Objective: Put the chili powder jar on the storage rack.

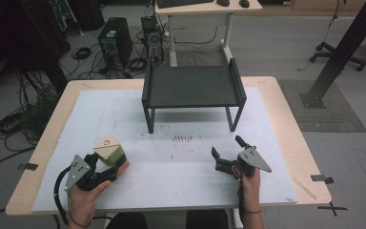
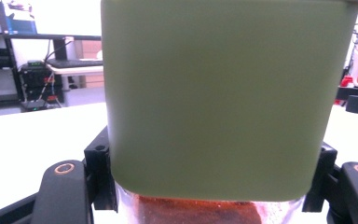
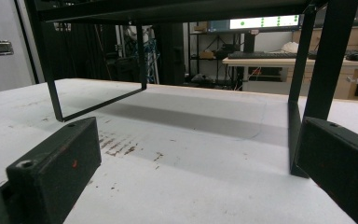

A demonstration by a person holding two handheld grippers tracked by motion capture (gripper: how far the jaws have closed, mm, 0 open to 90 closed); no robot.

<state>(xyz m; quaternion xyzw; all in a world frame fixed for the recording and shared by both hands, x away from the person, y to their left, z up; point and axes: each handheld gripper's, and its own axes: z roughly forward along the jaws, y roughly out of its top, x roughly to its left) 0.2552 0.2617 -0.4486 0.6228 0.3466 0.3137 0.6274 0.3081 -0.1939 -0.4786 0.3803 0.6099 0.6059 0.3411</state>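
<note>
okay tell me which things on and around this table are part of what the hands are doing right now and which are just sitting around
In use:
- green jar with a tan lid, clamped in the left gripper
- right gripper, jaws open, holding nothing
- black shelf rack, possibly where the jar goes

Just lying about:
- computer tower on the floor
- desk behind

text: no words or numbers can be read | jar lid [image 1: 106, 145]: a small round mark is seen, too small to be read | far screen [image 3: 265, 22]: green dots are seen, no letters can be made out
</note>
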